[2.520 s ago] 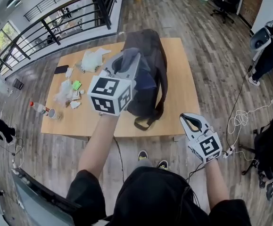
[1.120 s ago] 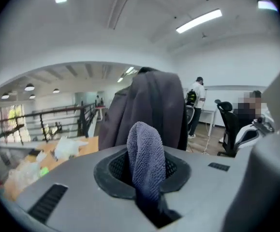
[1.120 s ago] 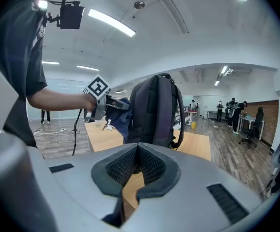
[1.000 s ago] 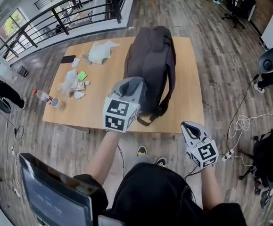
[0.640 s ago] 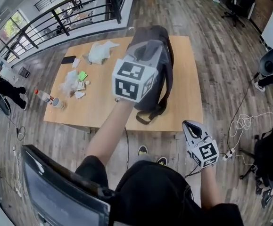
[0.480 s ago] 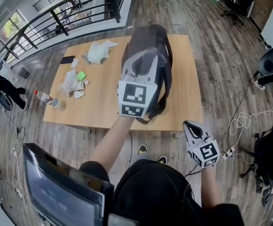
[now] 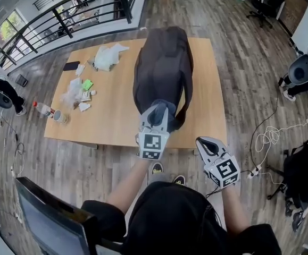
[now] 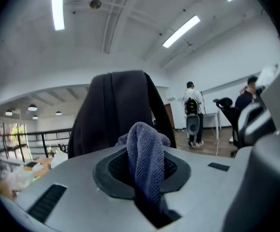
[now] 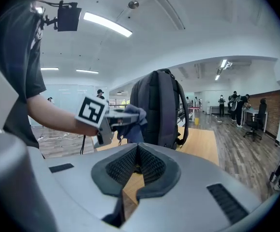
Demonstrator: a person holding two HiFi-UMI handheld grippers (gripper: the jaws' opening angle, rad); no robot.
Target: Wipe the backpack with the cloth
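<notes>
Clamping cloth (image 8: 145,159), left claw (image 7: 157,112) beside backpack (image 7: 163,68), near table (image 7: 111,118) front edge

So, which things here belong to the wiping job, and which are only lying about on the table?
For the job: backpack, upright on the table; cloth, clamped in the left gripper.
Lying about: dark phone, white bag, crumpled wrappers, bottle, small can. Also idle: right gripper, shut, empty.
</notes>
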